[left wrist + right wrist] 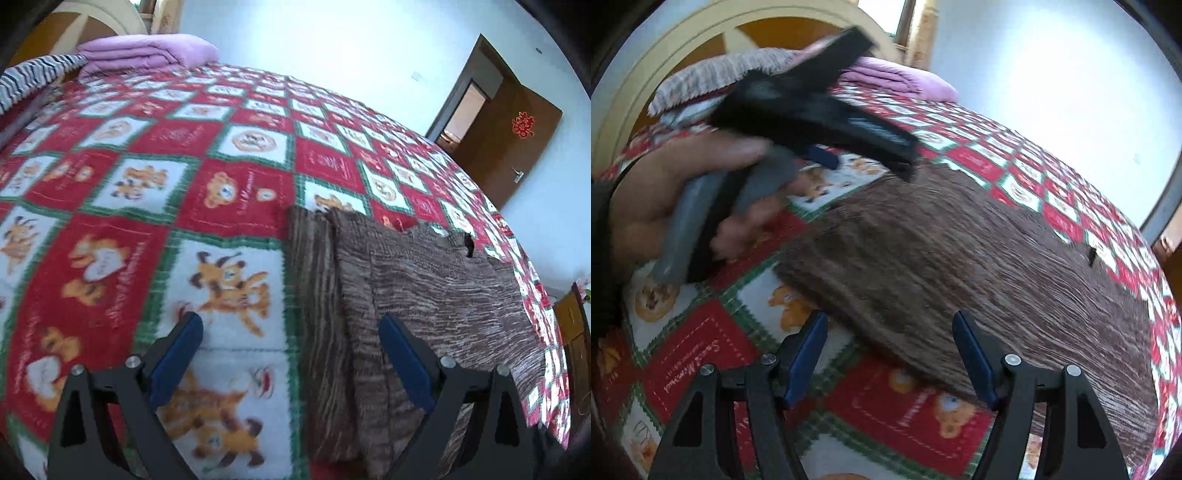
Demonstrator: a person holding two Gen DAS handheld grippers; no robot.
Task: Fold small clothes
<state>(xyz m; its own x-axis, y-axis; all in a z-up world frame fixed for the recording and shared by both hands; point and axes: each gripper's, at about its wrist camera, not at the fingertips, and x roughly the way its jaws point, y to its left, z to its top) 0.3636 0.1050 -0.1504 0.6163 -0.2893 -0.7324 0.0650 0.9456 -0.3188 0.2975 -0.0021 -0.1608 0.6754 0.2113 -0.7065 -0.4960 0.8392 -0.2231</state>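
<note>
While the brown marled knit garment [424,280] lies partly folded on the red-checked cartoon bedspread [147,177], further folds seemingly remain; left gripper [291,347] and right gripper [890,350] fingers both wide, empty.

I see the sweater [424,280] lying flat on the blanket [147,206] that covers the bed, towards the bed's right side in the left wrist view. My left hand-held gripper [291,345] hangs above the sweater's left edge, one finger over the blanket and the other over the sweater. My right hand-held gripper [890,356] hangs above the sweater's near edge. At the far end of the bed, a folded quilt [147,51] rests before the headboard [701,40], with a pillow [713,74] to its left. A door [506,140] stands beyond the bed's right side.
</note>
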